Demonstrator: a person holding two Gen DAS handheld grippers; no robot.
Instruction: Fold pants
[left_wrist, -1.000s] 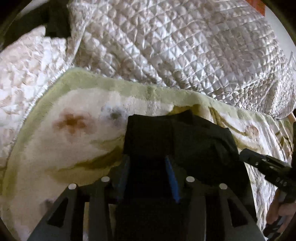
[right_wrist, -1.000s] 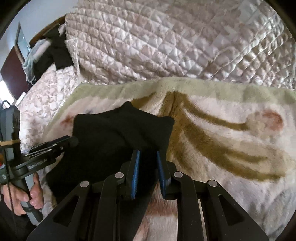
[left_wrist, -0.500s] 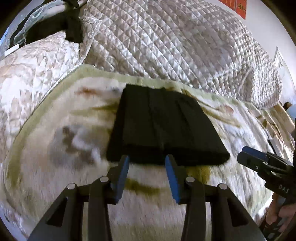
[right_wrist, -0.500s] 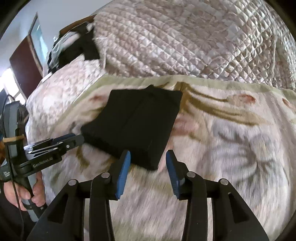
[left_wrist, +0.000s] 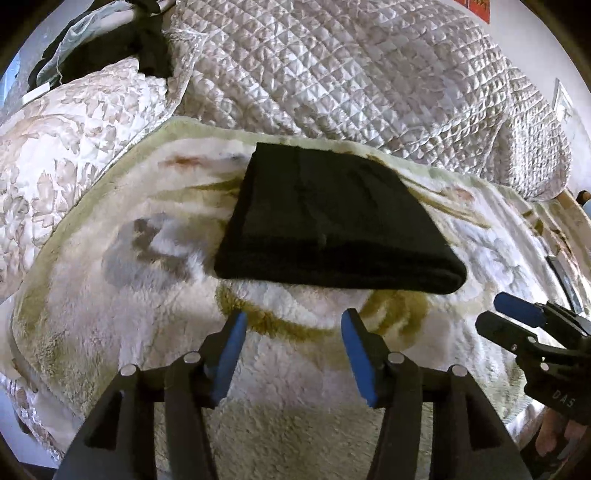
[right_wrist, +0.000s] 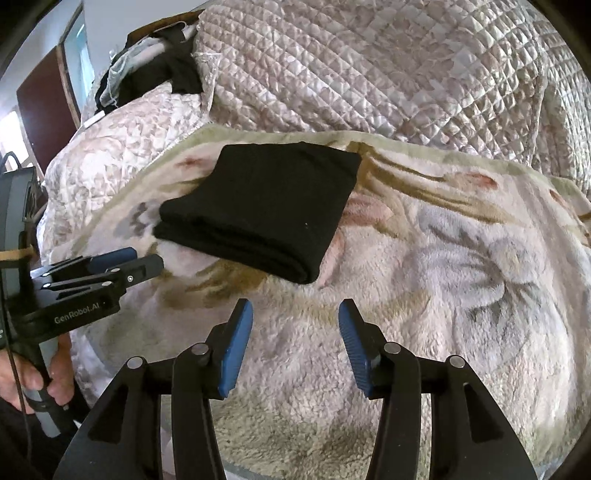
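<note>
The black pants lie folded into a thick rectangle on a fluffy floral blanket; they also show in the right wrist view. My left gripper is open and empty, pulled back a short way from the pants' near folded edge. My right gripper is open and empty, also back from the pants, near their right corner. The right gripper shows at the right edge of the left wrist view, and the left gripper at the left of the right wrist view.
A quilted satin bedspread is bunched up behind the blanket. Dark clothes are piled at the far left on a floral quilt. A dark door stands at the left.
Both grippers have opened, let go of the pants and pulled back. The pants now lie flat and folded on the blanket.
</note>
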